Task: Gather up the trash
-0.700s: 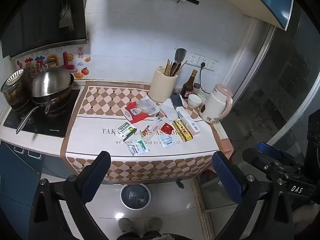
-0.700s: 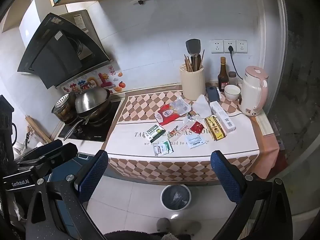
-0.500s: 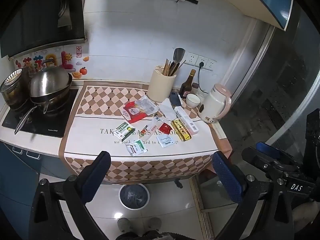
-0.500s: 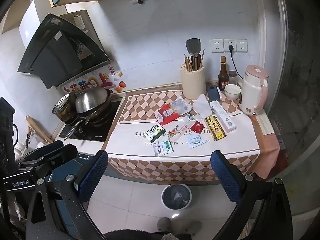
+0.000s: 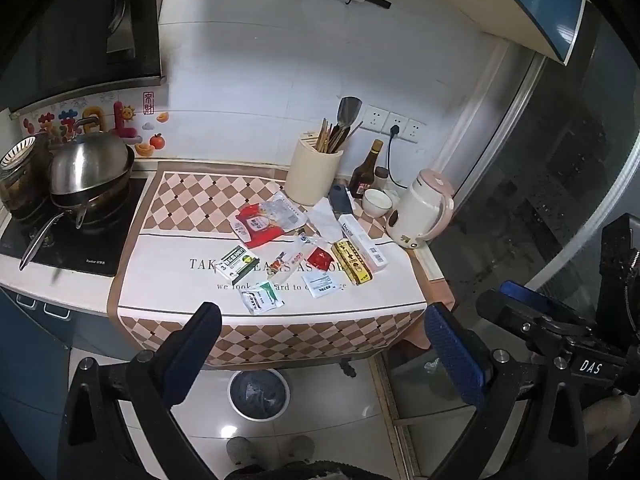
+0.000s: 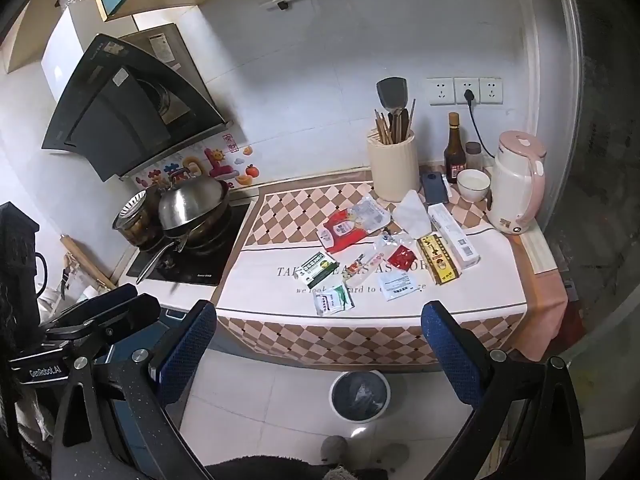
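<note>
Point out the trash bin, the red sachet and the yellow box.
trash bin (image 6: 359, 397): right wrist view, on the dark liner inside the rim.
red sachet (image 6: 403, 257): right wrist view, middle of the packet.
yellow box (image 5: 352, 261): left wrist view, middle of its top face.

Wrappers and packets scattered flat mid-counter: red-clear bag (image 5: 267, 220) at 12 o'clock of the cluster, green-white sachet (image 5: 262, 299) at 6, yellow box (image 5: 352, 261) at 3; round bin (image 5: 259, 395) on floor below, upright

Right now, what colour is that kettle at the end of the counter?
The kettle is cream-white with a pink lid and handle, clearest in the right wrist view.
</note>
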